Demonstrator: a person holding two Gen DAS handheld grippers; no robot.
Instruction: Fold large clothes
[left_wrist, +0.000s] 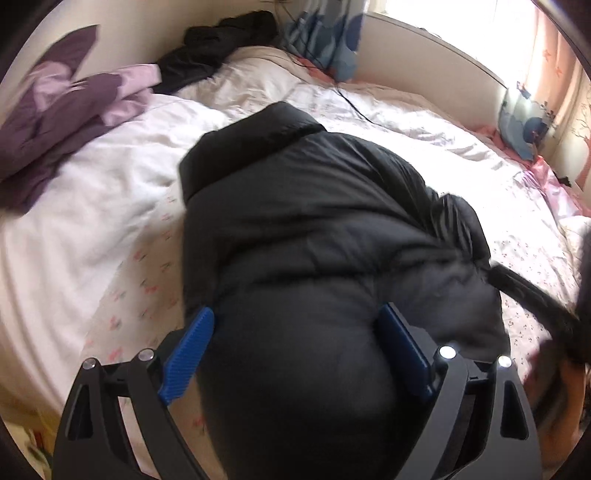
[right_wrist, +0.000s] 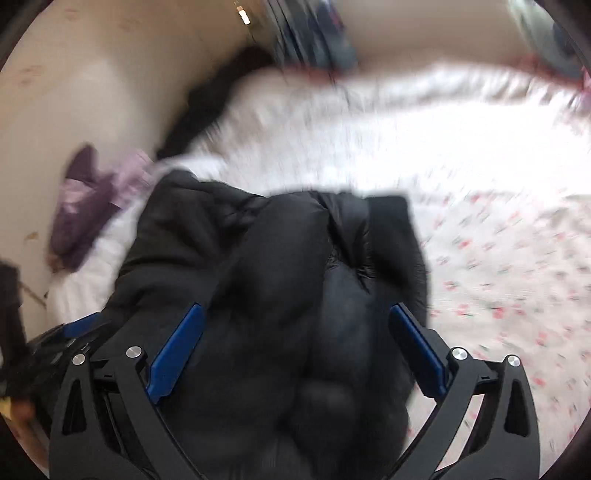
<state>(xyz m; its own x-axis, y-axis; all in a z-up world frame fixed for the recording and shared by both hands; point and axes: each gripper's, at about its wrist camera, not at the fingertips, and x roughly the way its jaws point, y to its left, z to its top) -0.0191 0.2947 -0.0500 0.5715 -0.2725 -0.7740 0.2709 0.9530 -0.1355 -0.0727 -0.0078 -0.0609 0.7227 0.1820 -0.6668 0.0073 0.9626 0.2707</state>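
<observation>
Black puffer jacket (left_wrist: 314, 229), no readable labels

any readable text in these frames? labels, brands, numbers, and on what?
None readable. The black puffer jacket shows no logo or tag. The bed sheet carries only a small pink print, no lettering. The right wrist view is motion-blurred.

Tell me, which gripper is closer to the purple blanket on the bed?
Probably the left. The left gripper hangs over the black puffer jacket, on the side where the purple blanket is bunched. The right gripper is over the jacket's other side.
</observation>
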